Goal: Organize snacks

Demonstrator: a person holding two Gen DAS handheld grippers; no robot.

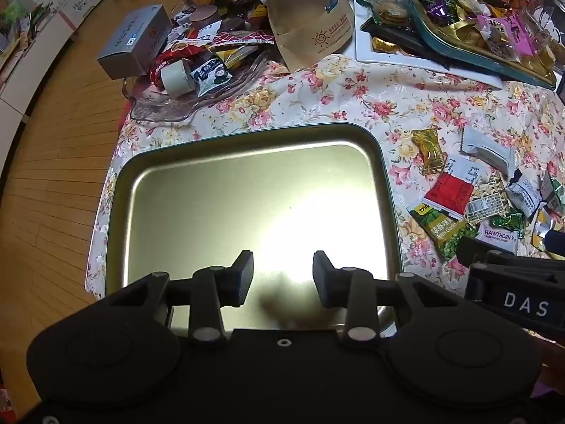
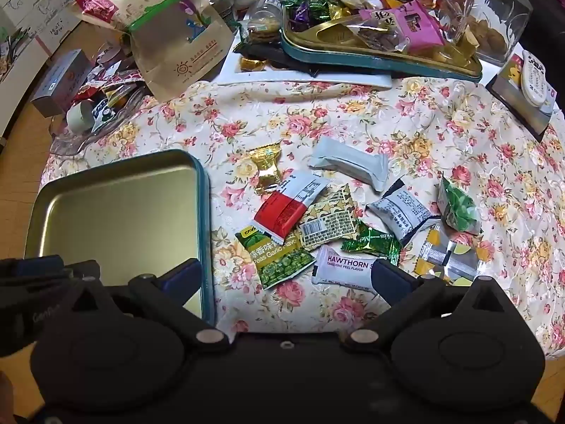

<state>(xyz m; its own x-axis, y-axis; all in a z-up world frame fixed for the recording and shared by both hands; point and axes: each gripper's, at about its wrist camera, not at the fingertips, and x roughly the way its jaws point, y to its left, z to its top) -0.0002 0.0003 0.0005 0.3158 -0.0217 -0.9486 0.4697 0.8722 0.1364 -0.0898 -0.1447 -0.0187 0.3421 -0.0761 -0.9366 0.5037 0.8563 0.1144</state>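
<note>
1. Left tool (image 1: 282,279) hangs released, nothing between its jaws, over the bare metal tray (image 1: 385,176) at frame centre.
2. Right tool (image 2: 286,279) is spread wide, holding nothing, its left finger over the tray's right rim.
3. Snack packets (image 2: 339,219) lie scattered centre-right on the floral surface (image 2: 423,123); open cloth lies above them.

Floral cloth (image 2: 406,120) covers the desk ahead of the tongs. Wooden floor (image 1: 53,162) lies left of the tongs. Grey box (image 1: 136,40) sits far left ahead. Remote control (image 2: 535,79) rests on a dark card, far right ahead.
</note>
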